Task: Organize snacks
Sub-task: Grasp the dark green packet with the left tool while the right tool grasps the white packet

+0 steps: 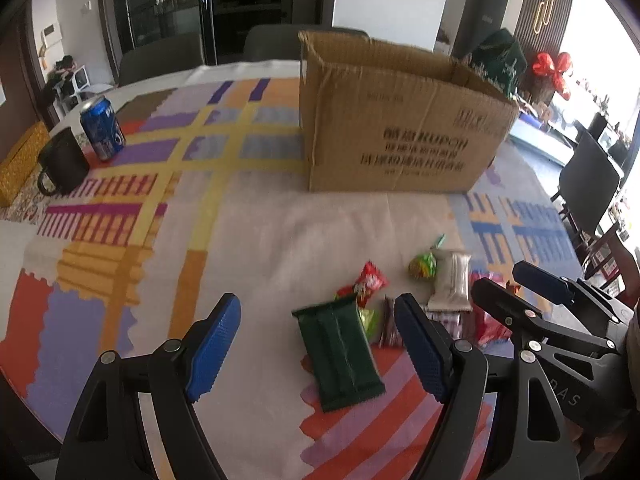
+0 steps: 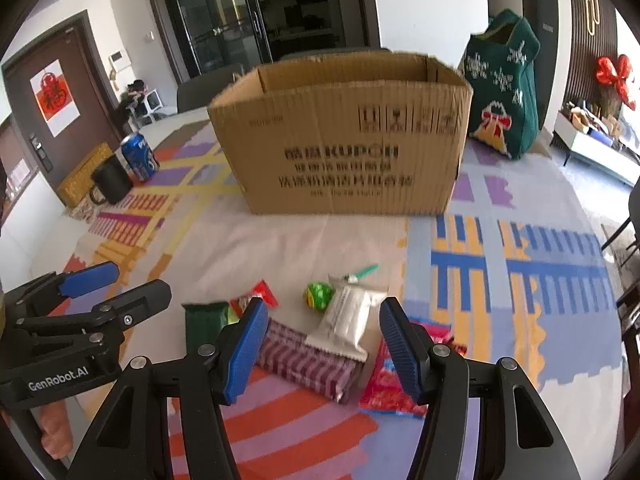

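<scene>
A heap of snack packets lies on the patterned tablecloth in front of an open cardboard box [image 1: 400, 120] [image 2: 340, 140]. My left gripper [image 1: 320, 344] is open and hovers over a dark green packet [image 1: 340, 356] [image 2: 204, 324], its pads clear of it. My right gripper [image 2: 324, 344] is open above a white packet [image 2: 348, 320] [image 1: 450, 280] and a purple striped packet [image 2: 308, 360], touching neither. A red packet [image 2: 392, 384], a green round candy [image 2: 319, 296] [image 1: 422, 266] and a small red packet [image 1: 370, 282] lie around them. Each view shows the other gripper [image 1: 498, 278] [image 2: 120, 284] at its edge.
A blue drink can [image 1: 102, 128] [image 2: 140, 158], a black mug [image 1: 62, 166] [image 2: 112, 180] and a yellow box [image 1: 16, 164] stand at the table's far left. A green knitted bag [image 2: 504, 92] sits right of the carton. Dark chairs [image 1: 588, 184] ring the table.
</scene>
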`<state>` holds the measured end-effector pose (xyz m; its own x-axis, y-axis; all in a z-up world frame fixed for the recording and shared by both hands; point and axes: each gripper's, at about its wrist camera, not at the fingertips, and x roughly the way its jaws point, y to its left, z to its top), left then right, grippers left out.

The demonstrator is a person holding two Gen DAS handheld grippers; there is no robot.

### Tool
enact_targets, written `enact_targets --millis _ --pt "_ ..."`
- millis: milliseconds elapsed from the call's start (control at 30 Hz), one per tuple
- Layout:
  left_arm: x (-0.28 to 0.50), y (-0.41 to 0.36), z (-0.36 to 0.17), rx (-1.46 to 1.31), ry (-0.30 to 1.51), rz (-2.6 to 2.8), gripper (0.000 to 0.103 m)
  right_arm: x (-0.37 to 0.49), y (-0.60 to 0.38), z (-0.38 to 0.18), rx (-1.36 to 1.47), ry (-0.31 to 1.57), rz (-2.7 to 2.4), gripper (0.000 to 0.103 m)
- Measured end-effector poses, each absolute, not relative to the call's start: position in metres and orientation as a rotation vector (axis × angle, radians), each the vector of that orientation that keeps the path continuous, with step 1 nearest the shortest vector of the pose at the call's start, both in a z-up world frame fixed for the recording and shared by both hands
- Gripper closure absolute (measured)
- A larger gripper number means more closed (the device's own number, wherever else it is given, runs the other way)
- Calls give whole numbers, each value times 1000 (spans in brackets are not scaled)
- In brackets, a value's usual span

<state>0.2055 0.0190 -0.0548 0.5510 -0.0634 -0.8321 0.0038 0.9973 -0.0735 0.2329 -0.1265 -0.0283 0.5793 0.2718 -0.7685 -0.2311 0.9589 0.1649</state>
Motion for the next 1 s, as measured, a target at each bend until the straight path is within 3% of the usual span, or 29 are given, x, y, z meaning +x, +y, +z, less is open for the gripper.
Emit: enact_targets --millis 867,1000 --pt "233 16 -120 -97 1140 10 25 257 -124 -83 91 1058 268 44" --pt "236 13 -122 -96 1146 6 33 265 -123 -86 96 1061 267 44"
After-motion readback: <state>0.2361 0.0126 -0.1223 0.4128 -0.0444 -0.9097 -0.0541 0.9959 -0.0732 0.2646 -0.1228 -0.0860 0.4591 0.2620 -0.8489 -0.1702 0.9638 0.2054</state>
